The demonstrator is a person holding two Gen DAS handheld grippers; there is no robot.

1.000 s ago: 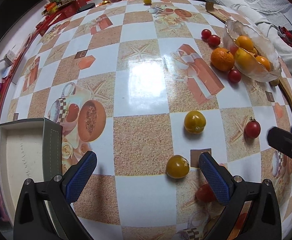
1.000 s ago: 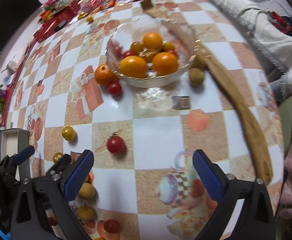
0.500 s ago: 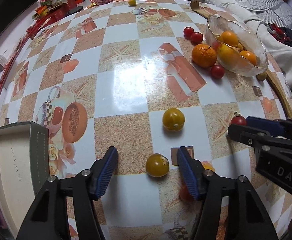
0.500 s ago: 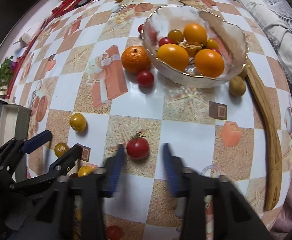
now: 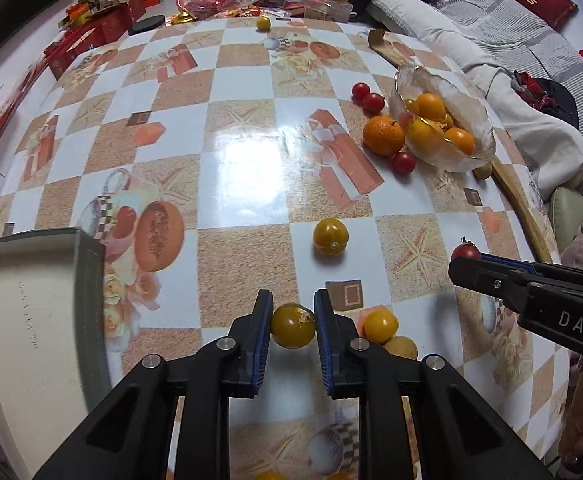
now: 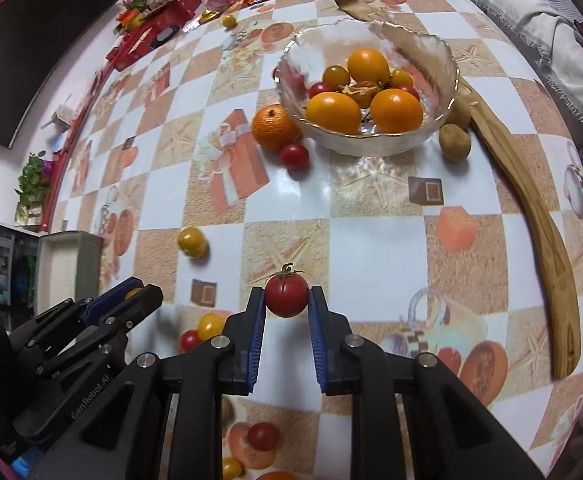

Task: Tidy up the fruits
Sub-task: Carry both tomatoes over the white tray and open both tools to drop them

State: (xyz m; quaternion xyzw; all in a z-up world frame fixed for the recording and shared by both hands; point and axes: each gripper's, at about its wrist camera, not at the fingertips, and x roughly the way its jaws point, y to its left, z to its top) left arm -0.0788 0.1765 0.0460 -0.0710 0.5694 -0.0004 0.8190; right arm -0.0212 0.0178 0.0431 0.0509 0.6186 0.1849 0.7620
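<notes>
Your left gripper (image 5: pixel 293 312) is closed down on a yellow tomato (image 5: pixel 293 326), its blue pads touching the fruit on both sides just above the worktop (image 5: pixel 243 152). Just to the right of that gripper lie a smaller yellow tomato (image 5: pixel 380 325) and a pale yellow fruit (image 5: pixel 401 347), touching each other. Ahead of it, slightly right, another yellow tomato (image 5: pixel 330 236) sits alone on a white square.

Your right gripper (image 6: pixel 287 308) is clamped on a red tomato (image 6: pixel 287 294) with a green stem, pads pressed against both flanks. Well ahead of this gripper stands the glass bowl (image 6: pixel 443 60), holding oranges and small tomatoes. A mandarin (image 6: pixel 274 127) rests against the bowl's left side, with a red cherry tomato (image 6: pixel 294 155) just in front of it. Two brownish fruits (image 6: pixel 455 142) sit at the bowl's right, beside a long wooden spatula (image 6: pixel 547 248). To the far left of your left gripper lies an open grey box (image 5: pixel 31 320).
</notes>
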